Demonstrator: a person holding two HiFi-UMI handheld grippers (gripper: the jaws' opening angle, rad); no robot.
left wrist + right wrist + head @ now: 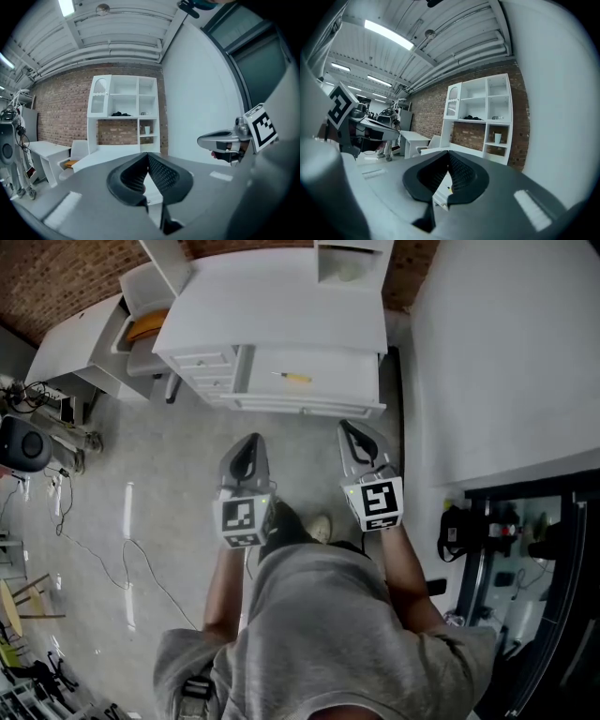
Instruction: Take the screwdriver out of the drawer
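Observation:
A screwdriver [293, 378] with a yellow handle lies in the open white drawer [328, 367] of a white cabinet, seen in the head view. My left gripper [248, 442] and right gripper [350, 428] hover side by side over the floor, short of the drawer front and apart from it. Both point toward the cabinet, near level. In the left gripper view the jaws of the left gripper [148, 157] meet at their tips with nothing between them. The right gripper [449, 155] is likewise shut and empty; below its tips a bit of the drawer with the yellow handle [449, 189] shows.
A tall white shelf unit [124, 117] stands on the cabinet against a brick wall. A chair with an orange seat [148, 329] and a white table [75, 357] are on the left. A large white wall [506, 362] closes the right. Cables [94, 549] lie on the floor.

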